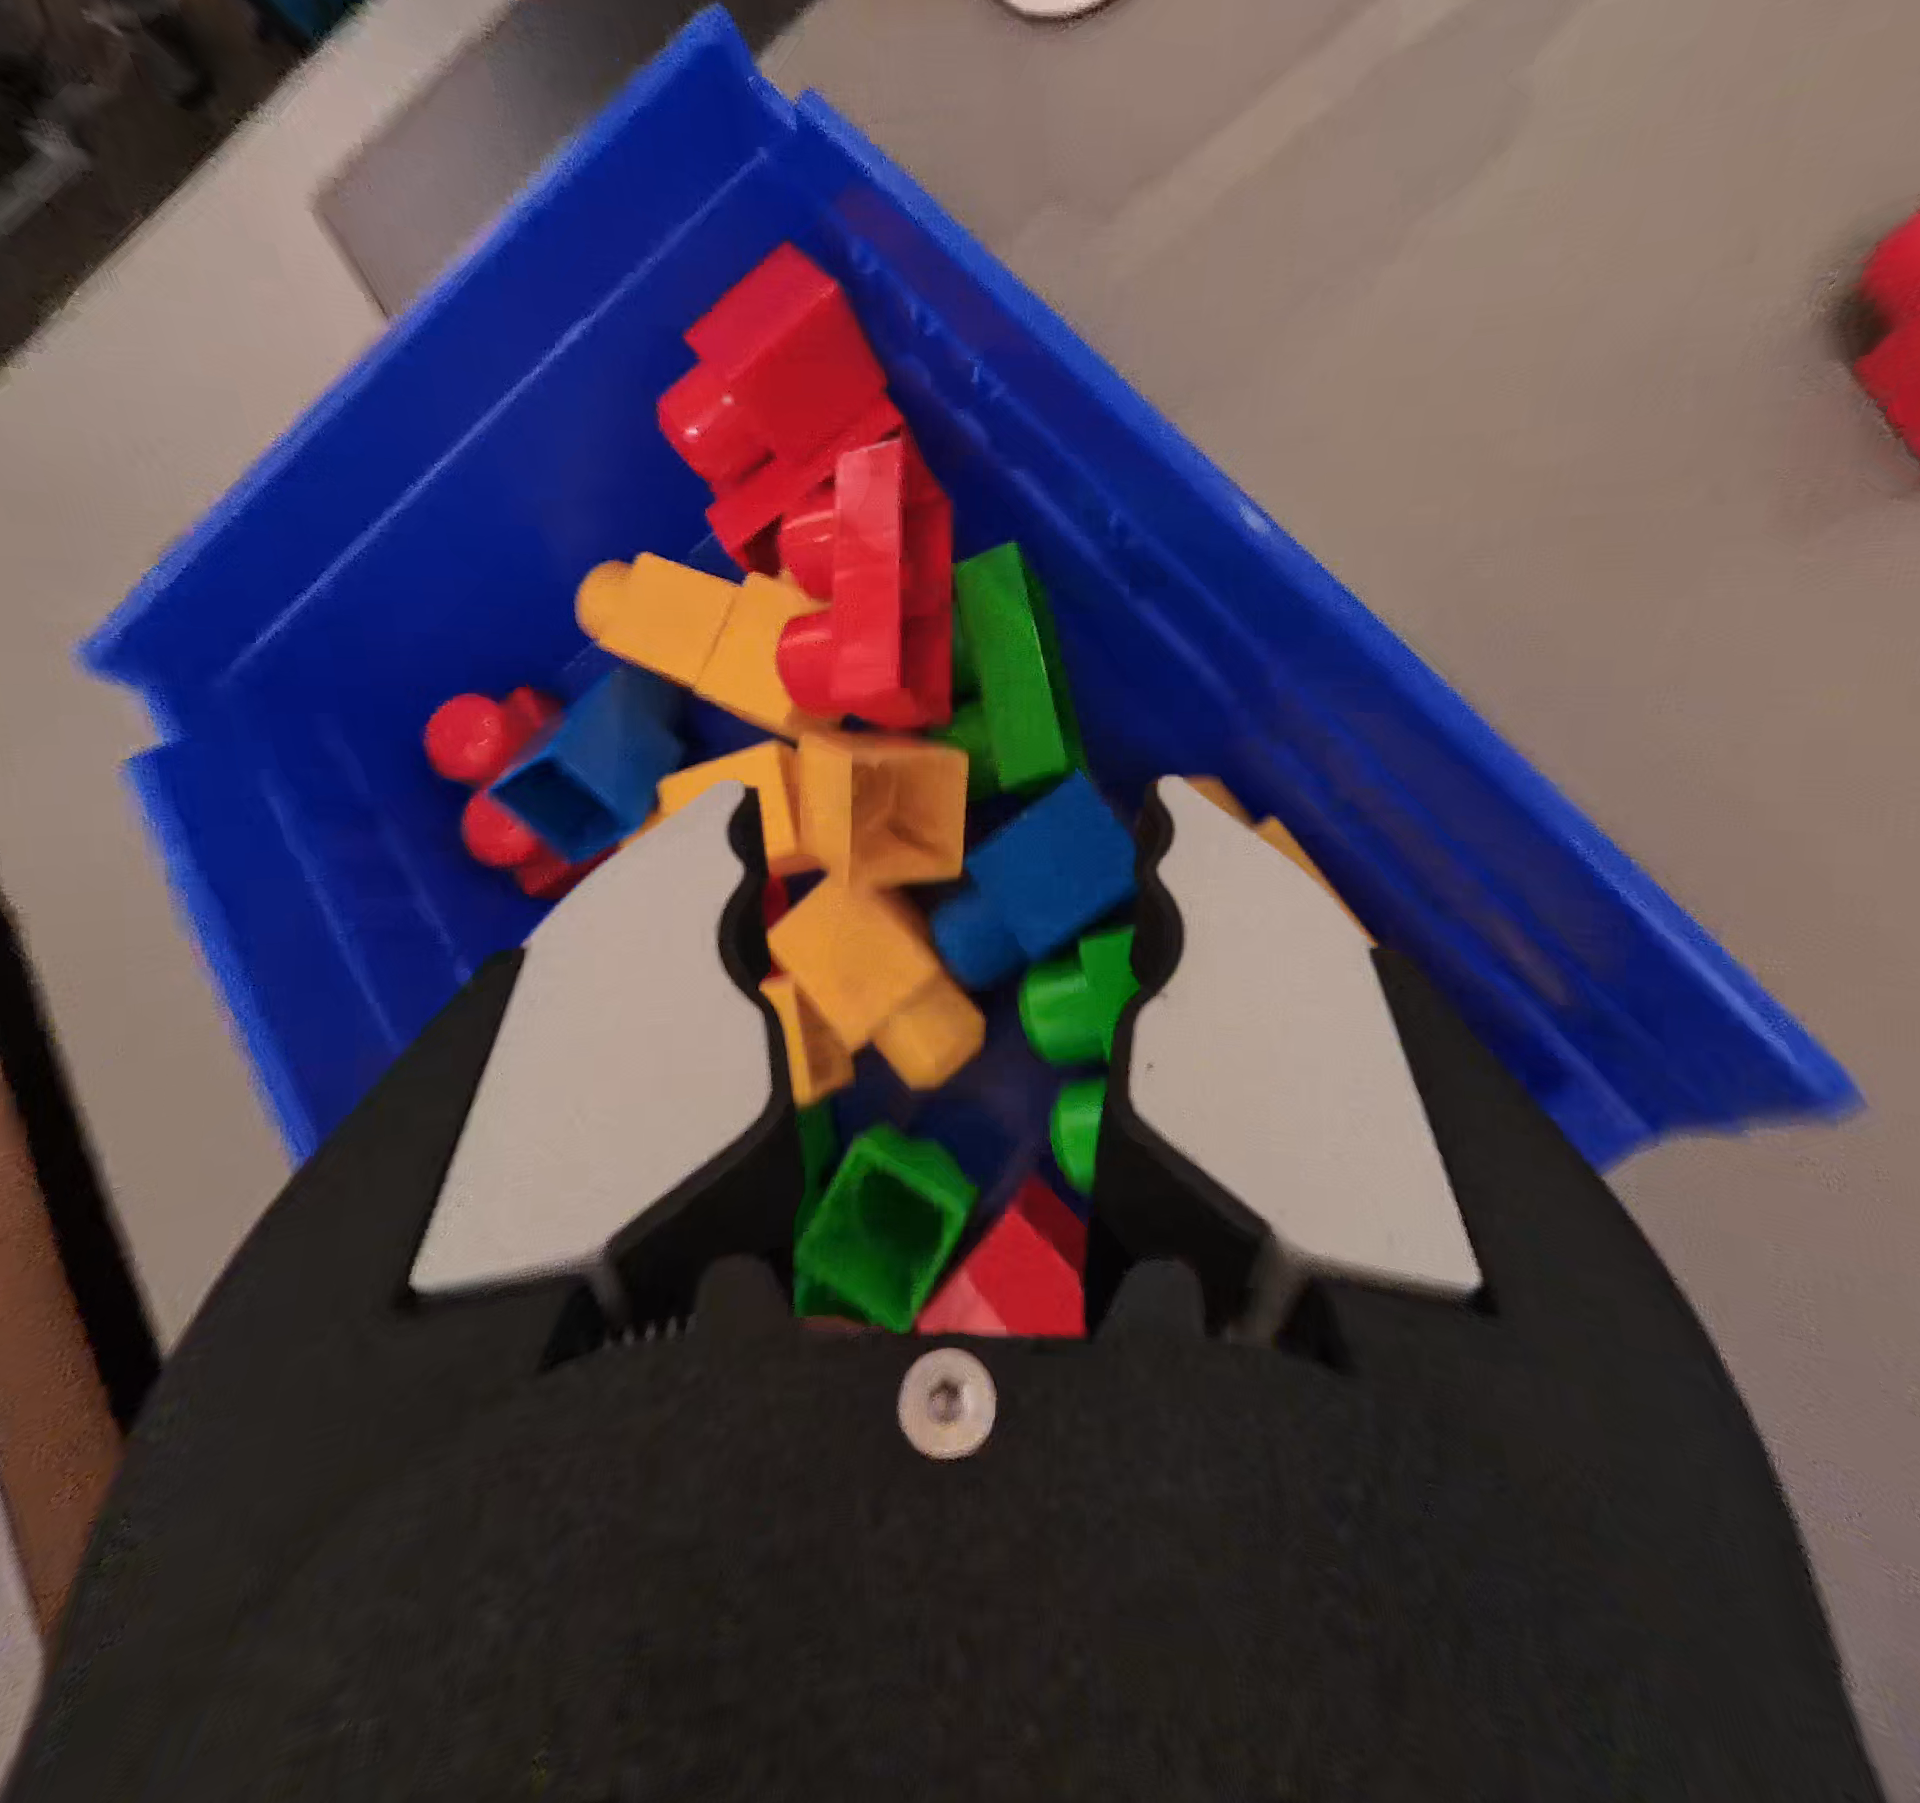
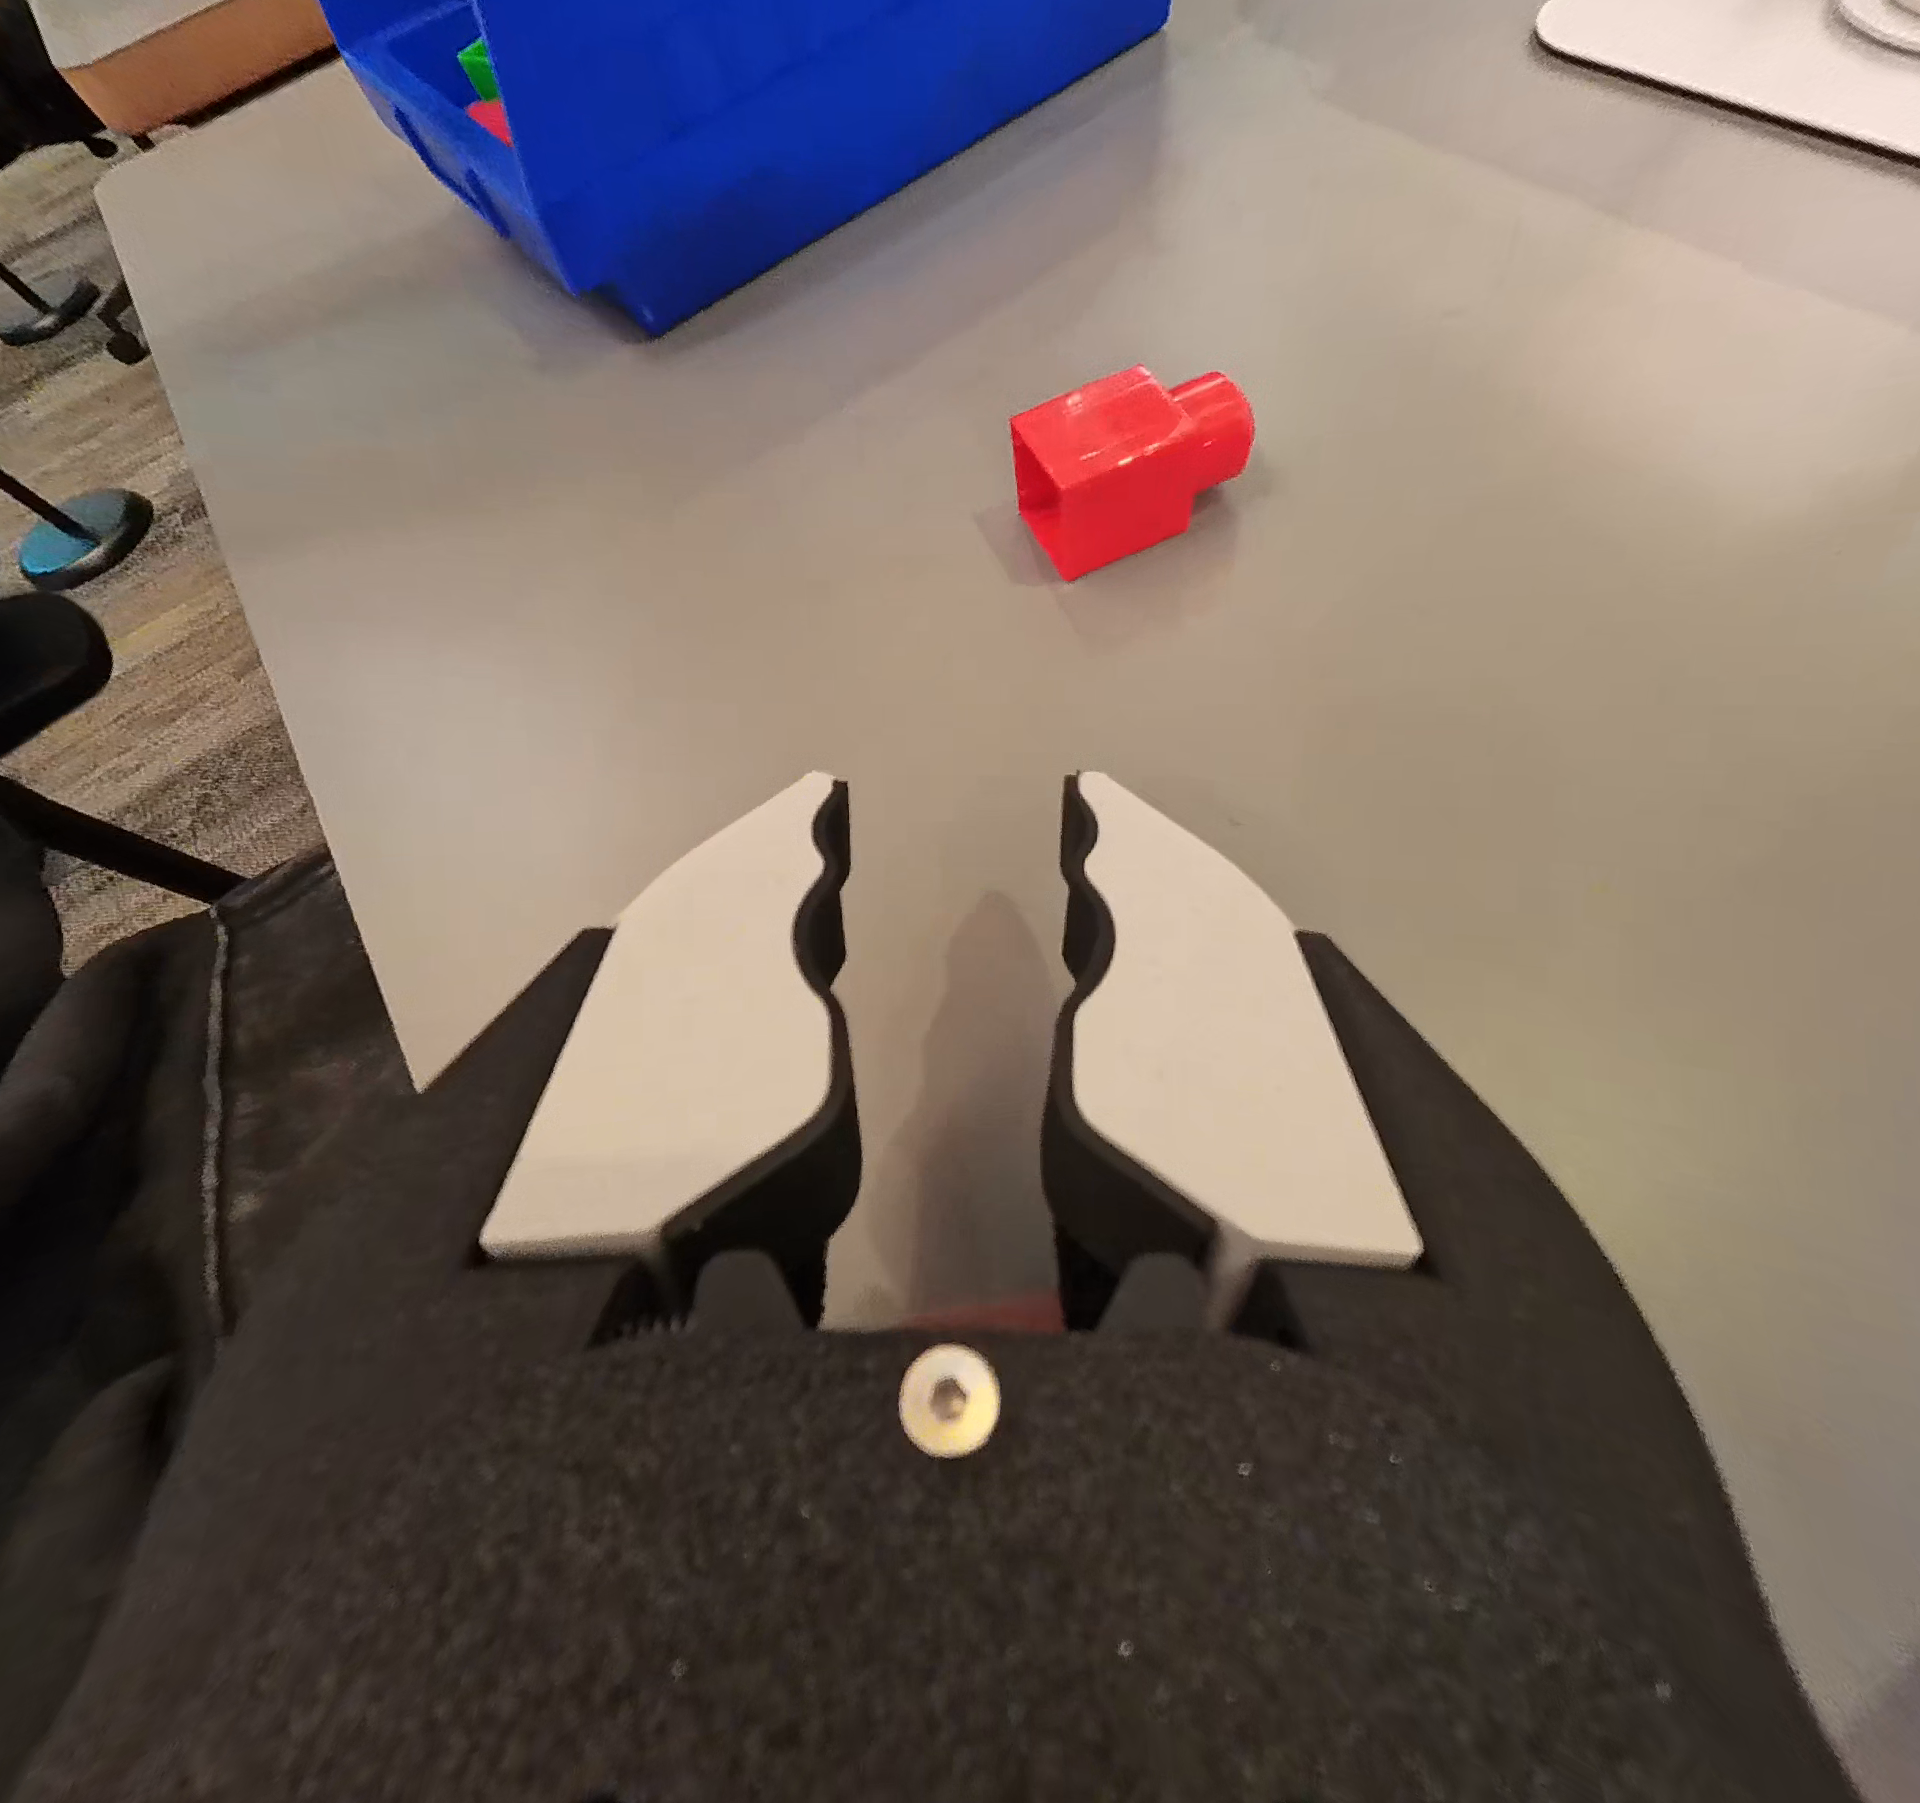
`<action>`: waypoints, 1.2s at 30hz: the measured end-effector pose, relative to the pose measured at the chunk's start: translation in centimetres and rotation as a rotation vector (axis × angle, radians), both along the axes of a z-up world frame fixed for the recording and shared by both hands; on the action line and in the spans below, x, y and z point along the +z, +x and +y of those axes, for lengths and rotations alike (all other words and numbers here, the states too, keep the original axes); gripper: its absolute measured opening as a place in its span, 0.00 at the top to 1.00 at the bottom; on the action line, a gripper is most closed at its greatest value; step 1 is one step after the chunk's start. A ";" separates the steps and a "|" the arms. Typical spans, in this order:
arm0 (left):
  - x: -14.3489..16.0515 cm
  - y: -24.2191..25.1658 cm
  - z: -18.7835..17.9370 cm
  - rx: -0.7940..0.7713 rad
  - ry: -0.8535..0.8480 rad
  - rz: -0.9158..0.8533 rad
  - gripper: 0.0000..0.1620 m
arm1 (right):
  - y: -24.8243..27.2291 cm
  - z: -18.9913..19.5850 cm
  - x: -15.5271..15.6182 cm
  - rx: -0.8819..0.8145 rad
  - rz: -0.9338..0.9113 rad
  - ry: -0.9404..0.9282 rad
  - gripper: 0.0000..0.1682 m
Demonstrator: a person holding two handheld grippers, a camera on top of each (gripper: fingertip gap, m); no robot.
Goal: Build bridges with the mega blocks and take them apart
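Nearest me on the left, my left gripper (image 1: 951, 797) hangs above the blue bin (image 1: 436, 548) with its jaws spread wide and nothing between them; through the gap I look down on a yellow block (image 1: 852, 964) lying on its side, a blue block (image 1: 1039, 880) beside it, and a green block (image 1: 883, 1223) with its hollow end turned up. Farther into the bin sit more red, yellow and green pieces, all tumbled over one another. This view is smeared, so I judge the gripper is moving, and I cannot place its height over the pile exactly.

On the right, my right gripper (image 2: 956, 787) is low over the grey desk (image 2: 1455, 818), jaws apart at a moderate width and empty. Ahead of it, well apart, a single red block (image 2: 1127, 470) lies on its side, stud pointing right and away. Beyond that stands the bin, and a white mat (image 2: 1714, 39) at the far right corner.

I judge no bridge has been started yet: one piece out, the rest in the bin.

What worries me: the blocks are jumbled and interlocked, so closing on one may drag up a neighbour or pinch a slanted face and squirt it out. Descending fast could also jam a fingertip against the bin wall and shove the bin. On the right, the red block's smooth sides could let it pivot if I grip off-centre.
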State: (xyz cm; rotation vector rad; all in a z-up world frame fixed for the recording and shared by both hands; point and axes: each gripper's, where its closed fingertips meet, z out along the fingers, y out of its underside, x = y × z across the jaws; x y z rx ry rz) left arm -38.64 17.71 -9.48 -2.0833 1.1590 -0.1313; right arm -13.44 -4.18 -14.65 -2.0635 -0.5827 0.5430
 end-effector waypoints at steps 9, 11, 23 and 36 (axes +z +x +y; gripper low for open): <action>-5.8 3.6 7.1 -0.029 -0.332 0.149 0.76 | 0.5 -0.6 -0.1 -0.021 -0.048 0.019 0.78; -6.2 3.1 7.0 -0.044 -0.341 0.210 0.78 | 0.9 -0.8 -0.2 -0.030 -0.044 0.014 0.78; 7.6 13.5 -2.7 -0.600 -0.035 0.087 0.83 | 2.8 -1.2 0.1 -0.070 -0.040 0.032 0.79; -7.6 28.2 -2.2 -0.755 -0.194 0.446 0.82 | 2.1 -1.5 0.1 -0.047 -0.075 0.050 0.80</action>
